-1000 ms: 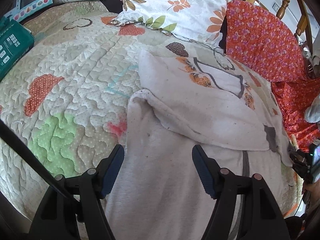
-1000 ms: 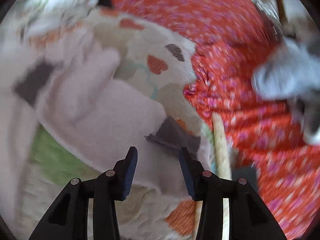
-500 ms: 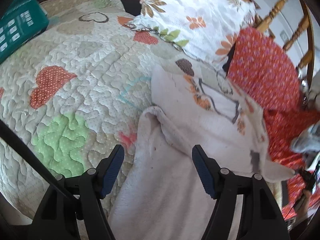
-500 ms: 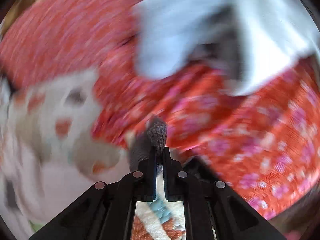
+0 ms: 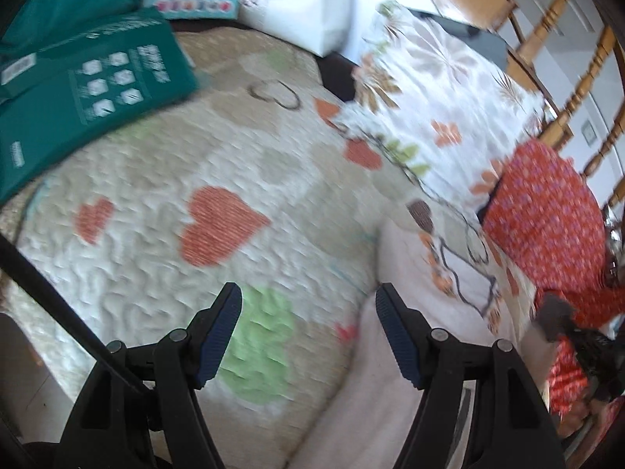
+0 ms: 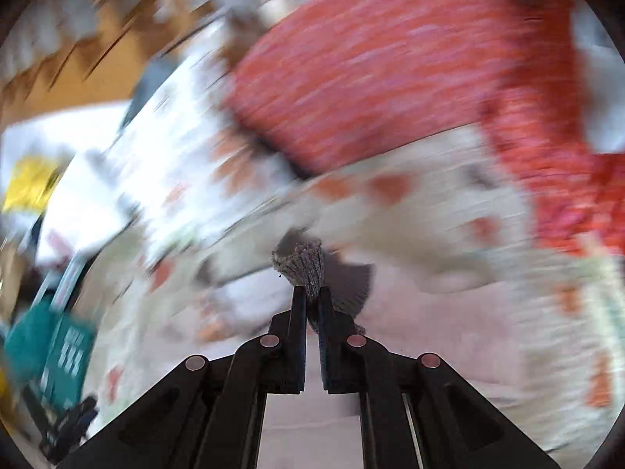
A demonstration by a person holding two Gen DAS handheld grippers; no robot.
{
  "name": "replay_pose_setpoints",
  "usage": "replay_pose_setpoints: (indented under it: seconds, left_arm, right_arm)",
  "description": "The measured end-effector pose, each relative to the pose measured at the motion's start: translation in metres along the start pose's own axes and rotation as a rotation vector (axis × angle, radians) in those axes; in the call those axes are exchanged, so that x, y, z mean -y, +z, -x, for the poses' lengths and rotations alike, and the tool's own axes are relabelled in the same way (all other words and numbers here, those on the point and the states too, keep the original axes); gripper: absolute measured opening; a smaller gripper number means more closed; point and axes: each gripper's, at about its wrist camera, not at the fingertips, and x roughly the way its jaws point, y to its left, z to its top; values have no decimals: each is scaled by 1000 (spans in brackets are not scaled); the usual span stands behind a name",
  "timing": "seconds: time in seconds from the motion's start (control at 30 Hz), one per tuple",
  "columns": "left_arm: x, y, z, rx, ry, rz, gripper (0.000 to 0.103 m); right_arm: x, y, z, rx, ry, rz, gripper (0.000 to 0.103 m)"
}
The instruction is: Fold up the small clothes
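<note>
The right claw (image 6: 310, 293) is clamped on the grey ribbed cuff (image 6: 302, 264) of a small pale pink garment (image 5: 390, 383), the knit bunching up between its closed fingers. The rest of the garment lies spread on the quilted bedspread (image 5: 156, 242) with heart patches, near the floral pillow (image 5: 429, 101) and the red flowered cloth (image 5: 547, 211). The left claw (image 5: 308, 330) hangs spread wide and empty above the bedspread, just beside the garment's left edge, touching nothing. The fabric looks soft, fleecy and light, so it should drape and sag freely rather than hold a crease; a pinch at one cuff will likely drag the body along. A firmer hold would be at hems, cuffs or seam corners, where the cloth is thicker, with the left claw taking the near edge to keep the fold square.
</note>
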Motion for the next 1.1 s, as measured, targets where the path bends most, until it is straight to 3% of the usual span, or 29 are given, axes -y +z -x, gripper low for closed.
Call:
replay_pose_setpoints:
  seconds: [0.13, 0.23, 0.5, 0.73, 0.9, 1.0, 1.1]
  left_arm:
    - [-16, 8, 10, 26, 12, 31, 71]
    - [-21, 12, 11, 20, 1, 40, 71]
    - [-15, 11, 7, -7, -28, 32, 71]
    - [-9, 8, 0, -9, -4, 11, 71]
    - [-11, 6, -6, -11, 20, 18, 71]
    - [-9, 3, -11, -24, 23, 7, 71]
    - [-4, -3, -19, -59, 19, -19, 71]
  right_arm:
    - [-86, -36, -70, -111, 95, 90, 5]
    - [-125, -53, -104, -161, 113, 148, 5]
    - [-161, -87, -168, -261, 91, 196, 5]
    - [-175, -102, -177, -300, 119, 252, 6]
    - [-193, -113, -178, -400, 286, 261, 6]
    - [-189, -103, -155, -358, 345, 255, 6]
    - [-159, -85, -123, -304, 318, 235, 7]
